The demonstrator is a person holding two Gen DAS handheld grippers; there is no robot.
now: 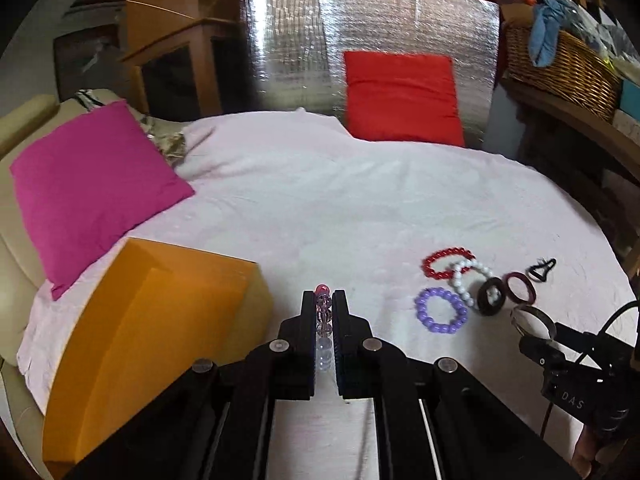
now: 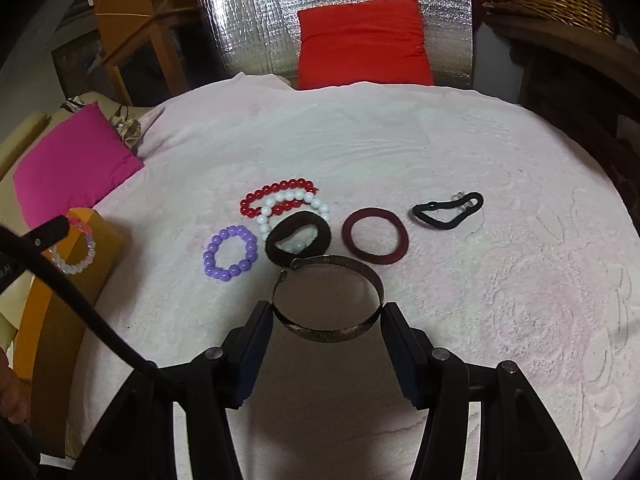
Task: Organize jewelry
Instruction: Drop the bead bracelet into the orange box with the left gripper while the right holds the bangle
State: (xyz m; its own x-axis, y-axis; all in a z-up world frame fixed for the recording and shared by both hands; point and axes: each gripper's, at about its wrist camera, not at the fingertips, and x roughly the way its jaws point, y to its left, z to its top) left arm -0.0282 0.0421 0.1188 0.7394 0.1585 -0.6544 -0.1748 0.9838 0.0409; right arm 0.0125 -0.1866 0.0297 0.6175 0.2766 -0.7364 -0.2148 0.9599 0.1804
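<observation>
- L tool point(image 1: 323, 312): clamped tight on clear/pink bead bracelet point(image 1: 323, 320), lifted over white bedspread point(image 1: 320, 208), just beside orange box point(image 1: 160, 320).
- R tool point(image 2: 327, 312): jaws partway apart, pads touching both sides of metal bangle point(image 2: 328, 300).
- Purple bead bracelet point(image 2: 230, 254), black scrunchie point(image 2: 298, 240) lie just beyond bangle.

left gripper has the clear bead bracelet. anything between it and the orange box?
Nothing visible. The left gripper is shut on the clear bead bracelet, and the orange box sits just to its left with only bare pink bedspread between. The other bracelets lie off to the right.
</observation>
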